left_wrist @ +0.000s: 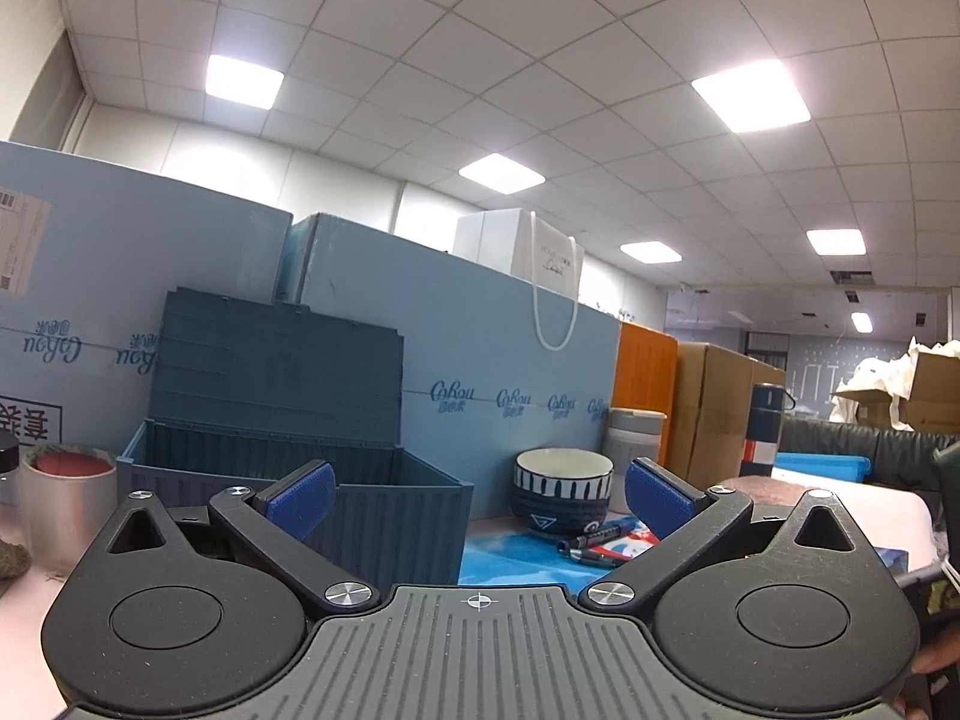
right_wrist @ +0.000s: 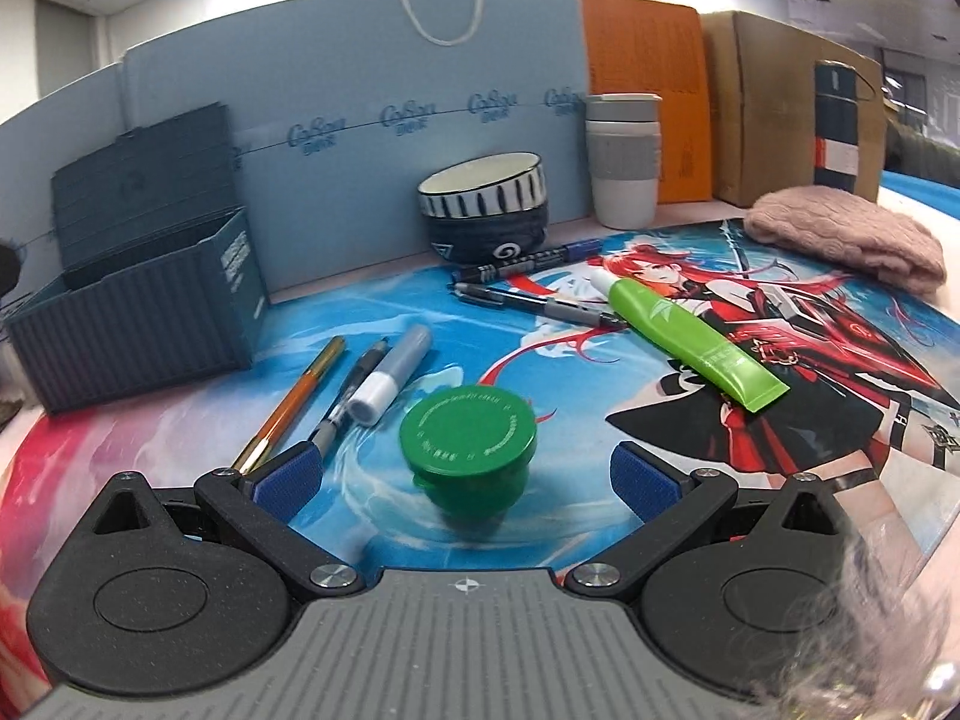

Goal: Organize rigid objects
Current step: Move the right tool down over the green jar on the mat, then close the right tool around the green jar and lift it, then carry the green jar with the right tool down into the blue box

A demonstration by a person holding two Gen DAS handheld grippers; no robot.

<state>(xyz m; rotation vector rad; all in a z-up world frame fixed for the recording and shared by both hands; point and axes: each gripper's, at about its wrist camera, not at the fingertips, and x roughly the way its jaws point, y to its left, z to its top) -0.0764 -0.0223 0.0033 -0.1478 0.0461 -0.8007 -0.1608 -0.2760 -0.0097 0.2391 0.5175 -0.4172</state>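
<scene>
Hovering over the printed desk mat (right_wrist: 420,312), the right gripper (right_wrist: 465,480) has its blue pads spread wide on either side of a small green-lidded jar (right_wrist: 468,441), which stands upright on the mat between them without touching either pad. Just left of the jar lie an orange pen (right_wrist: 294,402), a dark pen (right_wrist: 345,396) and a grey marker with a white cap (right_wrist: 390,375), roughly parallel. A green tube (right_wrist: 690,342) rests further right, across the mat's printed figure, with two more pens (right_wrist: 528,282) beyond it near a striped bowl (right_wrist: 483,207). The blue container-style box (right_wrist: 150,324), lid up (its inside is hidden from here), sits at the left. The left gripper (left_wrist: 477,495) is also fully open, empty, pointing level toward that same box (left_wrist: 300,480) and the bowl (left_wrist: 564,489).
</scene>
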